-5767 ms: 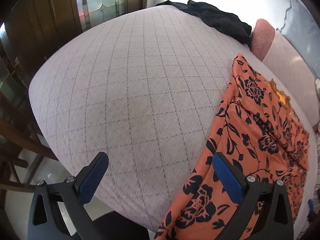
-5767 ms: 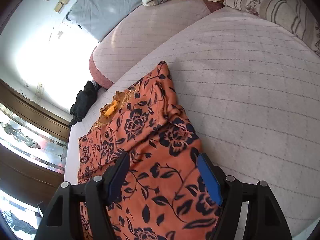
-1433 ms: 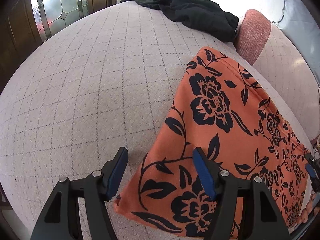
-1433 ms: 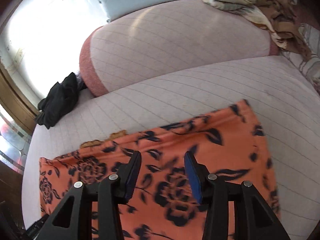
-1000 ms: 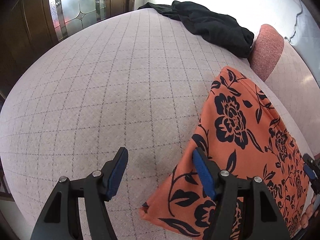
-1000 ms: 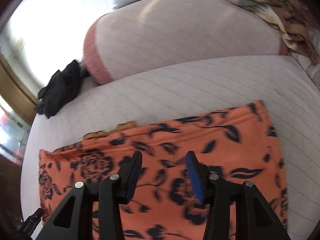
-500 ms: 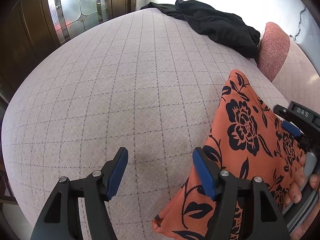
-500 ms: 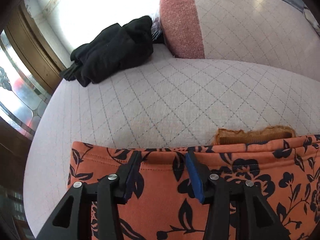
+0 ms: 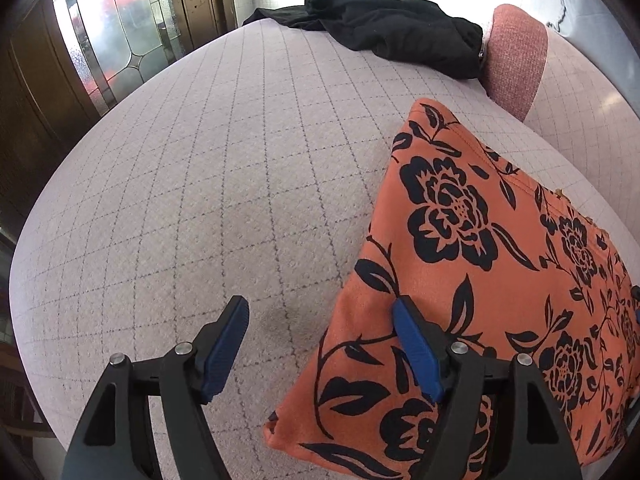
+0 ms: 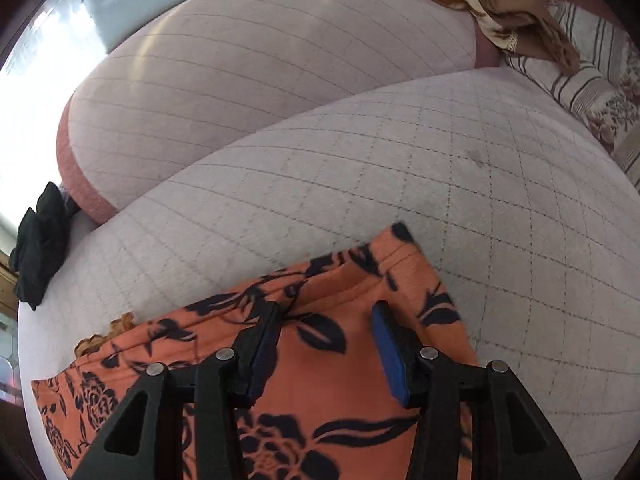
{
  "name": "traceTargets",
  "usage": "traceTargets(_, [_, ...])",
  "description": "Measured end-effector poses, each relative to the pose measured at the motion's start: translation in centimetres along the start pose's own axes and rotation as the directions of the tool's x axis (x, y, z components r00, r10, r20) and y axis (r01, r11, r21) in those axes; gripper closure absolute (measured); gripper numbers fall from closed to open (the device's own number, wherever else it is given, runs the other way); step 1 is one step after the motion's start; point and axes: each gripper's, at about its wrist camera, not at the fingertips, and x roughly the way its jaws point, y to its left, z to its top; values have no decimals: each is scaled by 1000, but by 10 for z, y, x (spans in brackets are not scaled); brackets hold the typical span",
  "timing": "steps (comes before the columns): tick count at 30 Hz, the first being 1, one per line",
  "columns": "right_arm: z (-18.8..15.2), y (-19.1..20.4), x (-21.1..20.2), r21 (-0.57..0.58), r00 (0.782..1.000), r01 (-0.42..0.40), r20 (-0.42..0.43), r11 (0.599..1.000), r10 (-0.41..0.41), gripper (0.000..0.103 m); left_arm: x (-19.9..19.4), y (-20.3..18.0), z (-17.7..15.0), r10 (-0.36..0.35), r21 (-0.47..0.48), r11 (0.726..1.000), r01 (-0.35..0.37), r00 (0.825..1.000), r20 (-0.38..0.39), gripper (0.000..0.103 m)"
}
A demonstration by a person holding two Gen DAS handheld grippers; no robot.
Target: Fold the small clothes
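Your left gripper (image 9: 320, 344) has just been spreading its jaws and grips nothing; the orange black-flowered folded garment (image 9: 500, 264) has its near-left edge at about 3 o'clock, under the right blue pad (image 9: 416, 352). Right gripper (image 10: 324, 344) hangs part open over the same cloth, pads apart, no pinch that I can see. It lies flat on the quilted lilac sofa cushion (image 9: 200, 184). Looks like you're between folds, so next you'd pinch that 12 o'clock hem for another fold.

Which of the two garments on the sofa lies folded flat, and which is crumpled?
The orange floral garment lies folded flat with straight edges; the black garment is crumpled beside the pink cushion.
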Motion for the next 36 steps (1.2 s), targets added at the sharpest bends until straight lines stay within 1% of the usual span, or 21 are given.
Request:
traceTargets(2, [5, -4, 2, -2, 999, -20, 39, 1000, 20, 52, 2, -5, 2, 16, 14, 1000, -16, 1000, 8, 25])
traceTargets(3, [6, -5, 1, 11, 998, -33, 45, 999, 32, 52, 3, -6, 3, 19, 15, 1000, -19, 1000, 12, 25])
traceTargets(5, [6, -10, -6, 31, 995, -77, 67, 997, 75, 52, 3, -6, 5, 18, 7, 1000, -18, 1000, 16, 25])
traceTargets(8, [-9, -16, -30, -16, 991, -107, 78, 994, 107, 52, 0, -5, 8, 16, 2, 1000, -16, 999, 32, 25])
traceTargets(12, [-52, -29, -77, -103, 986, -144, 67, 984, 151, 52, -10, 8, 6, 21, -25, 999, -20, 998, 57, 25])
traceTargets(14, [-78, -38, -91, -134, 985, -161, 36, 978, 167, 52, -16, 15, 0, 19, -43, 999, -17, 998, 62, 25])
traceTargets(16, [-103, -49, -104, -152, 983, -181, -1, 972, 183, 52, -22, 20, -10, 23, -31, 999, -21, 997, 70, 25])
traceTargets(17, [-114, -54, -108, -150, 982, -187, -26, 971, 186, 52, -24, 20, -16, 32, -11, 999, -31, 997, 68, 25])
traceTargets(19, [-134, -65, -106, -130, 984, -172, -79, 977, 162, 52, -20, 25, -25, 58, 1, 998, -58, 998, 33, 25])
traceTargets(20, [-140, -69, -105, -127, 983, -168, -101, 978, 156, 52, -16, 30, -29, 56, -14, 998, -56, 998, 8, 22])
traceTargets(22, [-147, -75, -111, -97, 980, -183, -98, 978, 173, 52, -19, 43, -35, 22, -62, 998, -22, 1000, -3, 22])
traceTargets(23, [-148, -79, -119, -67, 975, -211, -87, 975, 205, 52, -24, 48, -39, 22, -80, 997, -22, 1000, 4, 22])
traceTargets(25, [-153, -87, -133, -23, 955, -290, -75, 957, 288, 52, -36, 59, -50, 38, -88, 996, -35, 999, 29, 22])
traceTargets(26, [-155, -91, -138, -12, 949, -310, -70, 951, 308, 50, -39, 66, -57, 37, -100, 994, -35, 999, 19, 22])
traceTargets(27, [-159, -95, -143, -3, 944, -323, -67, 946, 322, 49, -41, 74, -64, 5, -127, 992, -4, 1000, 4, 22])
traceTargets(28, [-163, -99, -147, 11, 939, -337, -69, 942, 337, 46, -42, 83, -70, -52, -163, 985, 49, 999, -12, 22])
traceTargets(30, [-169, -106, -149, 54, 923, -369, -93, 928, 372, 46, -40, 93, -81, -149, -224, 965, 135, 988, -47, 22])
traceTargets(32, [-173, -114, -144, 128, 899, -405, -123, 905, 420, 43, -44, 92, -85, -191, -238, 955, 178, 981, -33, 22])
traceTargets(33, [-175, -118, -140, 169, 887, -419, -136, 892, 442, 42, -45, 91, -85, -225, -241, 947, 212, 974, -28, 22])
traceTargets(35, [-179, -123, -132, 243, 866, -432, -156, 868, 475, 41, -43, 85, -86, -318, -254, 920, 300, 948, -33, 22])
traceTargets(36, [-181, -127, -128, 279, 856, -440, -157, 854, 493, 41, -41, 79, -86, -333, -251, 915, 315, 942, -33, 22])
